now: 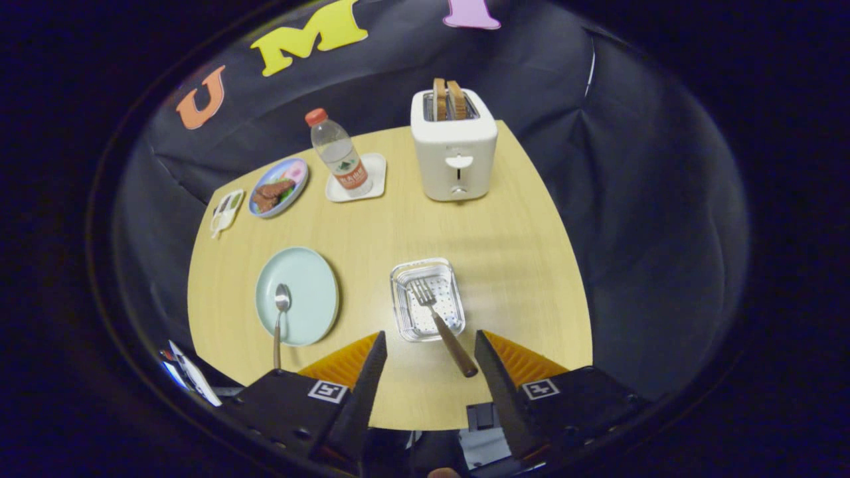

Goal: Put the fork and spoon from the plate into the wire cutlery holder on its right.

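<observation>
Gripper wide open, holding nothing, above the table. Fork already in the wire holder, handle sticking out between the fingers. Spoon left on the plate; best pinched mid-handle, lifted level, then tipped in beside the fork. Bottle label too small to read

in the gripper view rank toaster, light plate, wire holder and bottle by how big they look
1. toaster
2. light plate
3. wire holder, close to the plate
4. bottle, farther off, so unsure

Gripper open.
</observation>
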The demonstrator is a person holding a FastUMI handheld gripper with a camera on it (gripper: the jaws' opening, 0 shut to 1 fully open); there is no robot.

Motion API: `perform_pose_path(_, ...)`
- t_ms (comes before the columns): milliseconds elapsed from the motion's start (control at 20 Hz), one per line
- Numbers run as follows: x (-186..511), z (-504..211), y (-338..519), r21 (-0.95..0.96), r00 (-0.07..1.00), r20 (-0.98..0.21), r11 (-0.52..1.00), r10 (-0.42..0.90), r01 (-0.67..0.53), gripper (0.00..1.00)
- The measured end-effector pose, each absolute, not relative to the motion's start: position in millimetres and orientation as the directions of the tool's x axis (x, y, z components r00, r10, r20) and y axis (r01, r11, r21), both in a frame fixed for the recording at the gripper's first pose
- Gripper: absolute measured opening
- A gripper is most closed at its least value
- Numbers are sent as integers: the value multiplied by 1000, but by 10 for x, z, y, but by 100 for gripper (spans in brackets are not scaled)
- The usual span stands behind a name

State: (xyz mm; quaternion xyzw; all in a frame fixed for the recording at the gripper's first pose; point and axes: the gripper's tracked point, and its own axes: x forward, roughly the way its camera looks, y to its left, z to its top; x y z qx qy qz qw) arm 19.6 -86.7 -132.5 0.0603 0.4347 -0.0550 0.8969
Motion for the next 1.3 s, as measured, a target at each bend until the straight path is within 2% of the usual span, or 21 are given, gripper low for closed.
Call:
perform_pose_path(100, 249, -1139, -808, 30, 697, -713, 991, -71, 132, 89)
perform_pose_path(300, 236, -886, -369, 13, 820, -570, 997, -53, 73, 93)
perform_pose_path(450, 155, -967, 147, 3, 856, -516, 1000, -6, 9, 95)
perform_pose_path(700, -48, -1619, 1098, 50, 812, -575, 995, 95, -81, 97)
perform_pose_path(1150, -124, -2643, 1826, 8, 710, -700, 994, 82, -107, 97)
perform_pose_path(1300, -62, -2905, 1864, 6, 658, -751, 996, 62, -87, 82)
